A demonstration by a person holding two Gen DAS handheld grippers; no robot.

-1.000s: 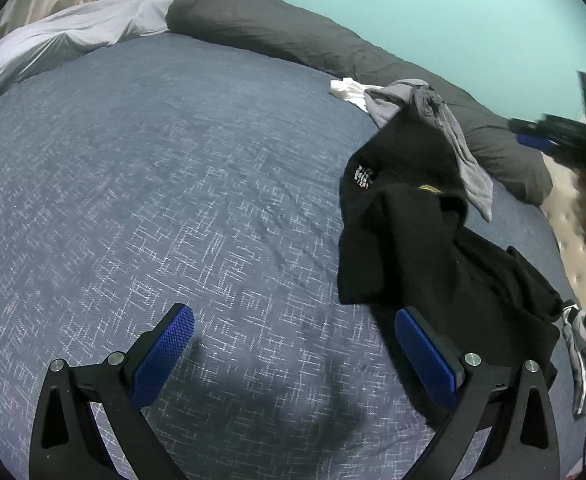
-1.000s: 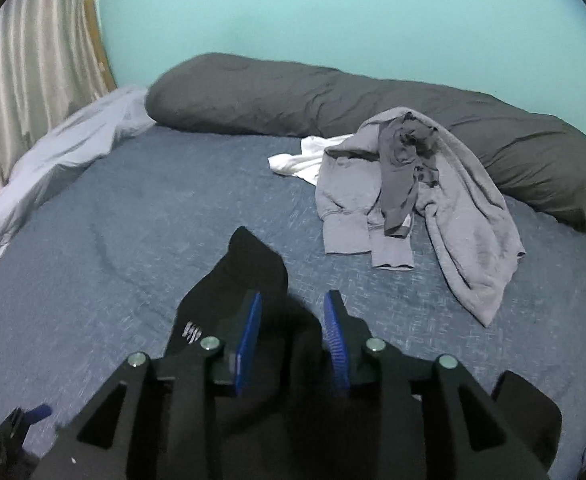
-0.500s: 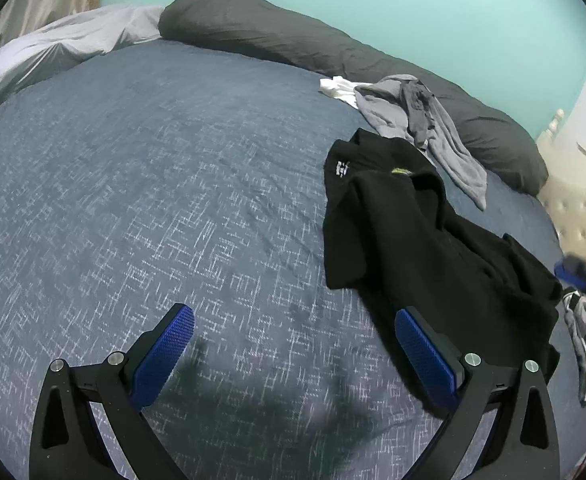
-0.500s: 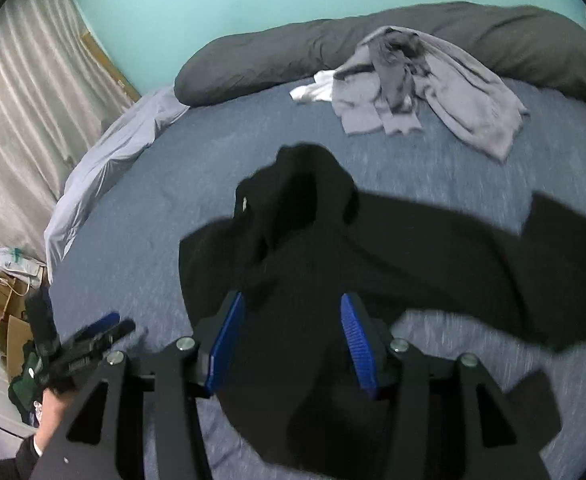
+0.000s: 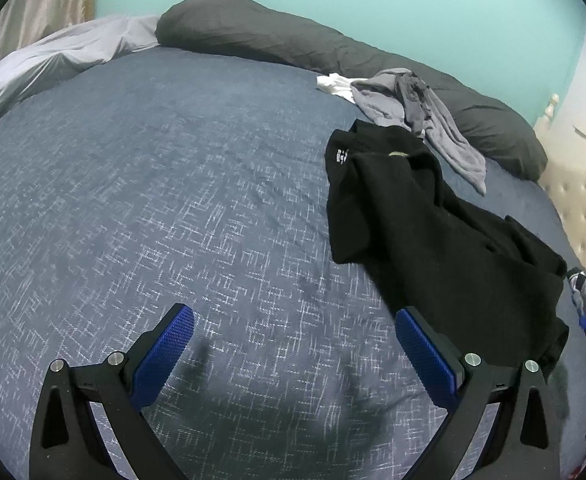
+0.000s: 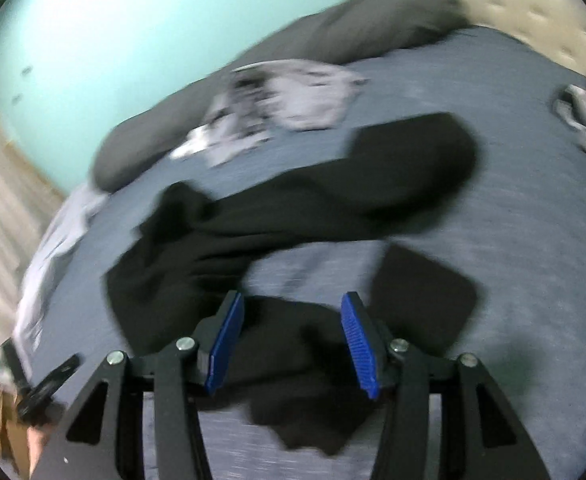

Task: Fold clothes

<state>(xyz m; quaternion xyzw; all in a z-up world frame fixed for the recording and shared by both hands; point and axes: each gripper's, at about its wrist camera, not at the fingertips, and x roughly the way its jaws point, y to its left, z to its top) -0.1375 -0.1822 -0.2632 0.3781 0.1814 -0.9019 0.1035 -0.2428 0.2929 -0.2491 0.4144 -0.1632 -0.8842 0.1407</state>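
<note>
Both claws spread, holding nothing: left claw (image 5: 293, 344) lower centre, right claw (image 6: 291, 340) over bunched black garment (image 5: 425, 216); blind pinch risks grabbing doubled layers.

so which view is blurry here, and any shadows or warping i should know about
Right wrist view: heavy motion blur; the black garment and grey clothes are smeared, only the right gripper is crisp. Left wrist view: sharp, with the left gripper casting a soft shadow on the bed. Both show fisheye curving and dark corners.
</note>
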